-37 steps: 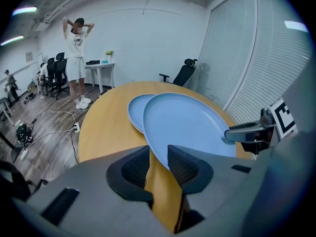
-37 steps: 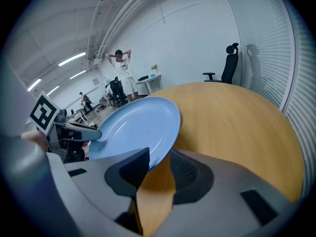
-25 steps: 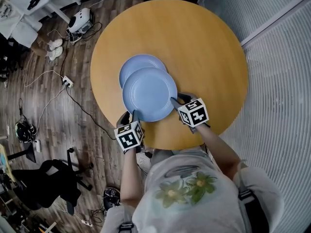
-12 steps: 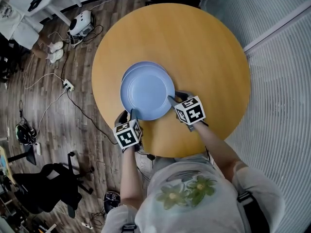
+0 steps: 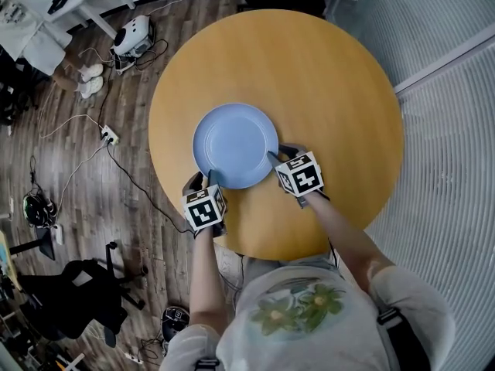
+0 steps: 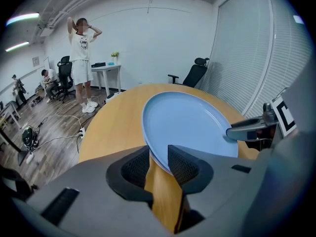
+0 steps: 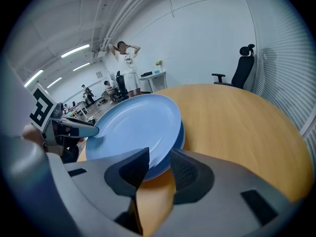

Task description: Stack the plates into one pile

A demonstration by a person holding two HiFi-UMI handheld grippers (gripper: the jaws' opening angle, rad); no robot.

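A light blue plate (image 5: 235, 144) lies over the middle of the round wooden table (image 5: 332, 91), and from the head view it fully covers the second plate. My left gripper (image 5: 210, 178) is shut on its near-left rim (image 6: 157, 154). My right gripper (image 5: 277, 158) is shut on the near-right rim (image 7: 160, 159). In the right gripper view the darker rim of the lower plate (image 7: 178, 138) peeks out just beneath the held plate, lined up with it. I cannot tell whether the two plates touch.
The table's near edge (image 5: 263, 250) runs just behind my grippers. On the wood floor at the left lie cables, a power strip (image 5: 108, 133) and an office chair (image 5: 85, 284). A blinds-covered glass wall (image 5: 448, 130) stands at the right. A person (image 6: 81, 58) stands far off.
Both grippers carried the top plate away from me, from half overlapping the other plate to directly over it. The lower plate stayed put.
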